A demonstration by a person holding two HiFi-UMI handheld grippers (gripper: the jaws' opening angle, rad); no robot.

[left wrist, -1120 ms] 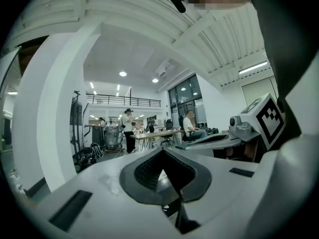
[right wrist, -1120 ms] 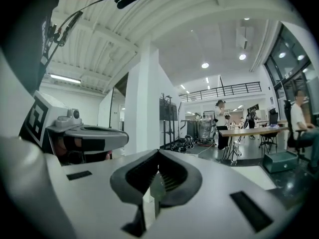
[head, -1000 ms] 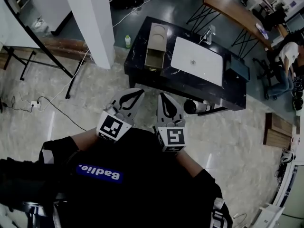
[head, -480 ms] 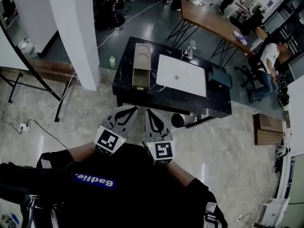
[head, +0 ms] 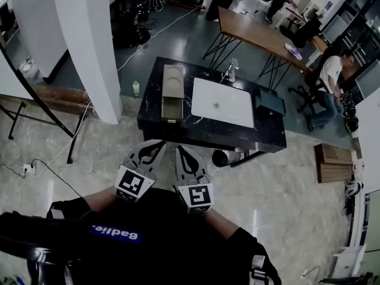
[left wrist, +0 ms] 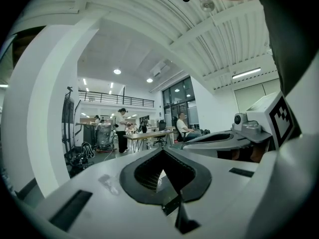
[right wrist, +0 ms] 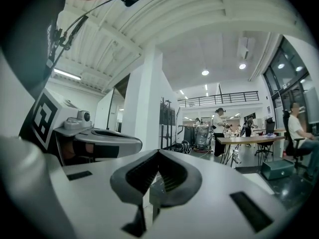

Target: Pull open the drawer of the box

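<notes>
Drawer [head: 171,108] of the box [head: 173,79]: located at the left end of the black table [head: 196,136], its open tray facing the near edge and, by appearance, already slid out of the box.

Nearest, the left gripper [head: 155,145] and right gripper [head: 180,149] are held against the person's chest, well short of the table. Both have their jaws closed tip to tip with nothing between them.

The box looks tan, rigid and light. It is likely to skid on the smooth tabletop when pulled, so it should be braced with one gripper while the other takes the drawer's front lip. Any handle is too small to make out.

A white board [head: 222,103] lies beside the box and a dark case [head: 270,101] sits at the right end. Bare floor gives a clear approach. A white pillar [head: 98,46] and a bottle [head: 136,88] stand to the left.
</notes>
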